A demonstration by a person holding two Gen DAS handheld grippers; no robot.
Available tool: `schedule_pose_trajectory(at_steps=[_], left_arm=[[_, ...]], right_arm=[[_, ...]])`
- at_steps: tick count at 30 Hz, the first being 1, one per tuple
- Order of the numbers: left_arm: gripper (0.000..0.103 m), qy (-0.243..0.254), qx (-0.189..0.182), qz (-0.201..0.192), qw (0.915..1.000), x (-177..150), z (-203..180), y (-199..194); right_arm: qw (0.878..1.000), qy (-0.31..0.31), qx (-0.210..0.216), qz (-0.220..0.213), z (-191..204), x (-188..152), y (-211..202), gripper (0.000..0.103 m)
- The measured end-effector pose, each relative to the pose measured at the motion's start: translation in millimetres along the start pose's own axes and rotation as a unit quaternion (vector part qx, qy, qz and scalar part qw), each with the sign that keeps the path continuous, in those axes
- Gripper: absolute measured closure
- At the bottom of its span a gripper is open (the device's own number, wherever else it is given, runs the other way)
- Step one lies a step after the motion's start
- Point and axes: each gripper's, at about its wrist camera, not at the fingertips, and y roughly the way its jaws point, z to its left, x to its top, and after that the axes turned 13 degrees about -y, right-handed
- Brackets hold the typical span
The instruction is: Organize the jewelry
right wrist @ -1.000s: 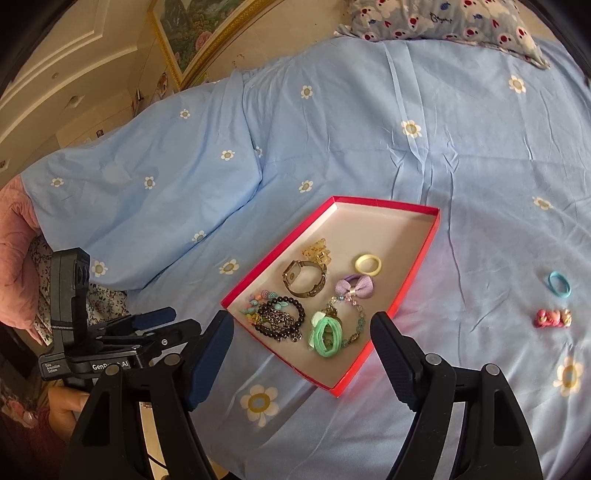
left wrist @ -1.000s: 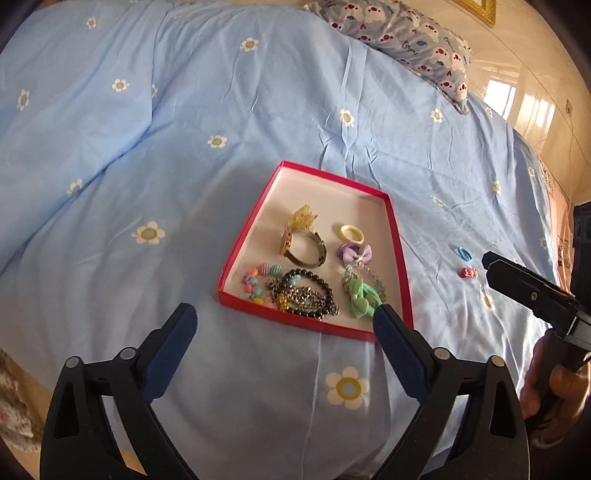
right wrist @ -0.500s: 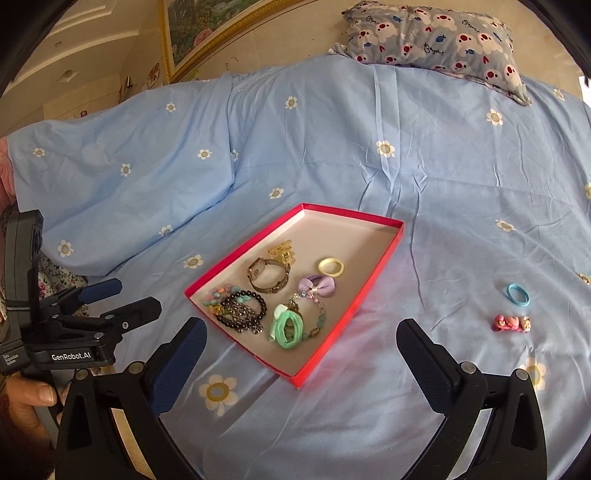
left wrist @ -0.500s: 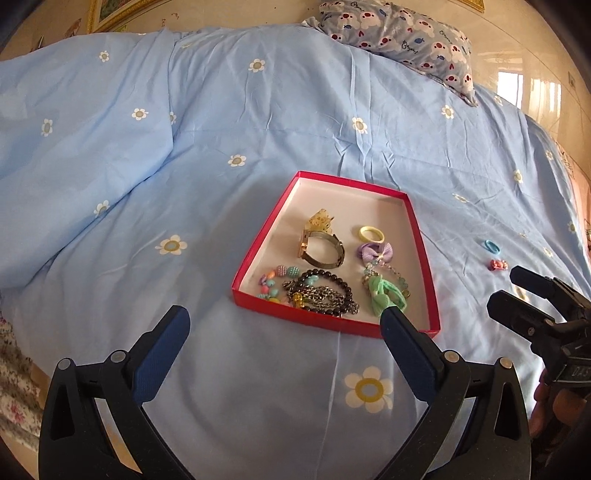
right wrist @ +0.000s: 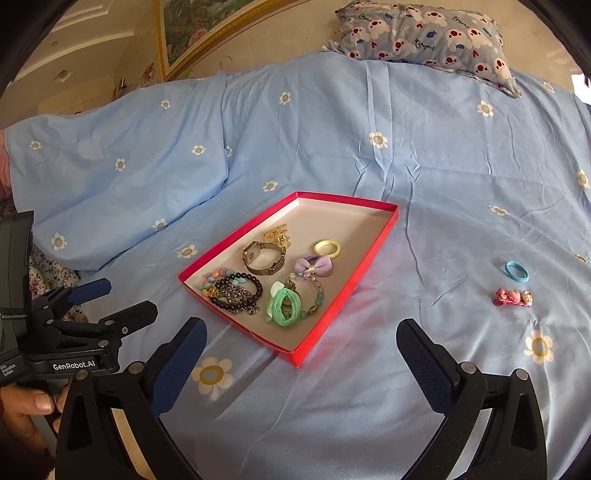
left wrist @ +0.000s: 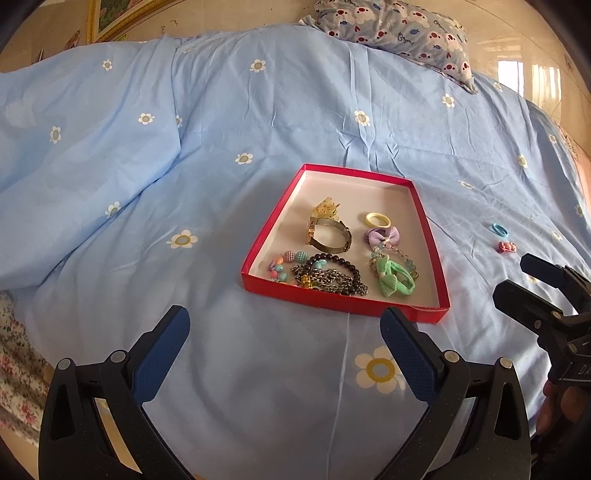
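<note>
A red tray [left wrist: 428,236] lies on the blue bed [left wrist: 221,206], between the two grippers and ahead of them. In it sit a gold watch [left wrist: 328,236], a yellow ring [left wrist: 377,220], a purple bow [left wrist: 384,236], a green tie [left wrist: 395,281], a black bracelet [left wrist: 334,275] and coloured beads [left wrist: 284,264]. To the right of the tray, well apart from it, a blue ring [right wrist: 516,271] and a pink clip [right wrist: 512,297] lie close together on the bed. The left gripper [left wrist: 284,341] hovers above the bed just short of the tray's near edge, its fingers wide and holding nothing. The right gripper [right wrist: 301,354] hangs near the tray's near corner, fingers wide too, empty. A pillow [right wrist: 424,33] rests at the bed's far end.
</note>
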Motion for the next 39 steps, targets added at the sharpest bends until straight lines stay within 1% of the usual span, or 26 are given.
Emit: schedule_pose_trajectory(at_steps=[7, 26, 34, 39], left_arm=[[0.0, 0.008, 0.003, -0.011, 0.9999, 3.0, -2.7, -11.1], [0.0, 0.006, 0.007, -0.005, 0.9999, 3.8, -1.4, -10.4], [0.0, 0.004, 0.005, -0.019, 0.9998, 6.3, -1.1, -17.2], [0.0, 0.005, 0.005, -0.02, 0.9998, 7.4, -1.8, -18.7]], right_arm=[[1.0, -0.003, 0.003, -0.004, 3.3, 3.8, -3.8, 0.0], [1.0, -0.002, 0.003, 0.009, 3.8, 0.3, 0.0, 0.0], [1.0, -0.012, -0.003, 0.0, 5.8, 0.6, -2.7, 0.0], [1.0, -0.011, -0.003, 0.002, 5.2, 1.2, -2.5, 0.0]])
